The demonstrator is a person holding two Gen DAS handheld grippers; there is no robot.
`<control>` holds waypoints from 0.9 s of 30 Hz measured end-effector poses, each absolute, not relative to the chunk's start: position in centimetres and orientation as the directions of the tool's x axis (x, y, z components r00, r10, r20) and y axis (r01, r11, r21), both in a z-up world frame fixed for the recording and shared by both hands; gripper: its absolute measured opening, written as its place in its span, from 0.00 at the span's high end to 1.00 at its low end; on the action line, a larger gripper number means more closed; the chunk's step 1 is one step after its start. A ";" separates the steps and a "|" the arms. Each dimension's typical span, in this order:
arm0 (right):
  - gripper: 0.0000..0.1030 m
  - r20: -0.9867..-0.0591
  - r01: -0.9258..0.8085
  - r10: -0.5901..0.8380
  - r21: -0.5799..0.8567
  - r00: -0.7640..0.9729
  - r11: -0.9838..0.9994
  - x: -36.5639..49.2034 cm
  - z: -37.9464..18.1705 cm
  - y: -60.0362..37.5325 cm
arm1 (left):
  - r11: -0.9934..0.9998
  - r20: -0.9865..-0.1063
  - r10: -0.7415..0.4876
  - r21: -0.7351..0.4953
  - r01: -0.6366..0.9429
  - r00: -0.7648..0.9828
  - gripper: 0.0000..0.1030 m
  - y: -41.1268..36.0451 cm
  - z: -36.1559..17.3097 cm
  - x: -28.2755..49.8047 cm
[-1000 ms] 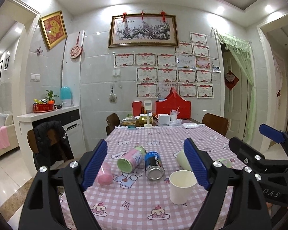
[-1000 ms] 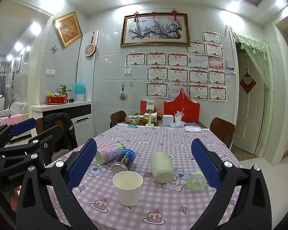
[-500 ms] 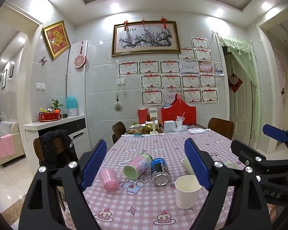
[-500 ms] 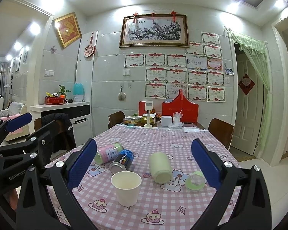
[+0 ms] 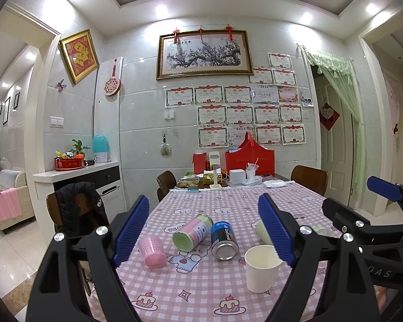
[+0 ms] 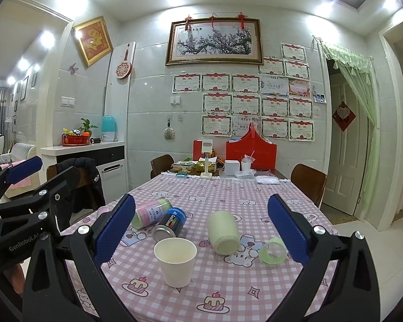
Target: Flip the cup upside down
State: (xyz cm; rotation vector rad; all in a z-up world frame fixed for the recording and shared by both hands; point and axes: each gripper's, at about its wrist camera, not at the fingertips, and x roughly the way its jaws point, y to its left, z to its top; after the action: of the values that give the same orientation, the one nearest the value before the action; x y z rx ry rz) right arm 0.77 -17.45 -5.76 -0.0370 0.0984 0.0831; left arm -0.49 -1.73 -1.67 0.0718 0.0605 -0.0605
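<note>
Near the front edge of the bench (image 6: pixel 255 295) the white cup (image 6: pixel 175 261) stands mouth up, not flipped yet, with the left tool (image 5: pixel 204 232) and right tool (image 6: pixel 201 228) both spread wide and holding nothing.

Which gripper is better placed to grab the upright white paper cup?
Right. The white paper cup sits between the open right gripper fingers in its view; in the left gripper view it sits off-centre, behind the right-hand finger.
</note>
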 end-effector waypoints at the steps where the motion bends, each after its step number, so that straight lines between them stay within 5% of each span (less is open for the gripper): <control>1: 0.08 -0.100 -0.085 0.081 -0.032 0.992 0.996 0.8 -5.8 -17.4 | 0.996 -0.062 -0.058 0.069 0.063 0.996 0.20 -1.7 -1.7 -0.5; 27: 0.07 -0.109 -0.084 0.081 -0.029 0.991 0.996 1.1 -5.8 -17.4 | 0.996 -0.066 -0.059 0.070 0.063 0.996 0.21 -1.9 -1.8 -0.4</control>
State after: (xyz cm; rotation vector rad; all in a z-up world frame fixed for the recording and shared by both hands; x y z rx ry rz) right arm 1.07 -17.37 -5.81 -0.0334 0.1079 0.0827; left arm -0.45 -1.95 -1.83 0.0718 0.0635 -0.0609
